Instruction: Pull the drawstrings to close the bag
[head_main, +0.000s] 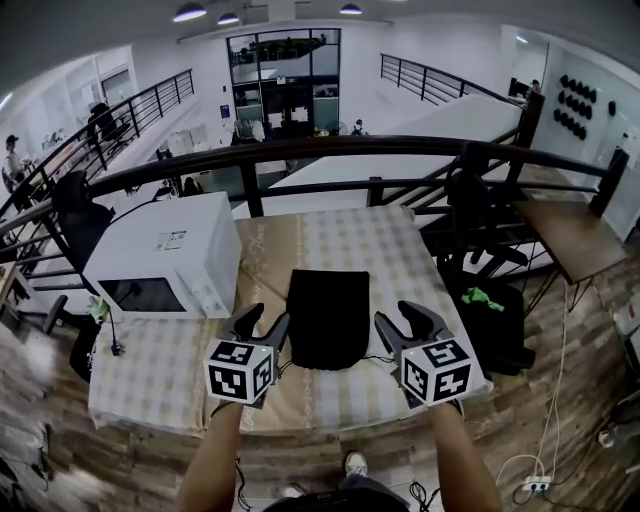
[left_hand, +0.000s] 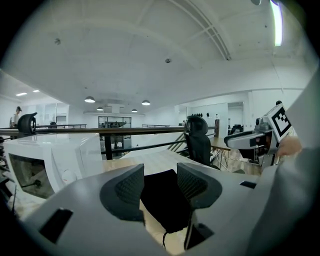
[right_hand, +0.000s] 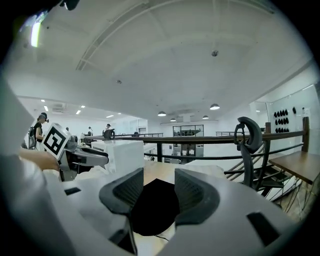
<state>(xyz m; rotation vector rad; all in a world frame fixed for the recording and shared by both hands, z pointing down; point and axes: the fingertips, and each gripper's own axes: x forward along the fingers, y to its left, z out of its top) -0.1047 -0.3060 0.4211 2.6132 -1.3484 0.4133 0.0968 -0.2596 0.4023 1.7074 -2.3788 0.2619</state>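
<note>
A black drawstring bag (head_main: 328, 317) lies flat in the middle of the table, its thin cords trailing from its near edge. My left gripper (head_main: 262, 323) hovers open at the bag's near-left corner, with nothing between its fingers. My right gripper (head_main: 410, 322) hovers open at the bag's near-right side, also holding nothing. In the left gripper view the bag (left_hand: 165, 197) shows through the jaws' gap, a cord hanging below it. In the right gripper view the bag (right_hand: 152, 207) also fills that gap.
A white microwave (head_main: 170, 255) stands on the table's left part. The checked tablecloth (head_main: 390, 245) covers the table. A dark railing (head_main: 330, 155) runs behind, with black office chairs (head_main: 480, 215) at right and a wooden side table (head_main: 575, 235) beyond.
</note>
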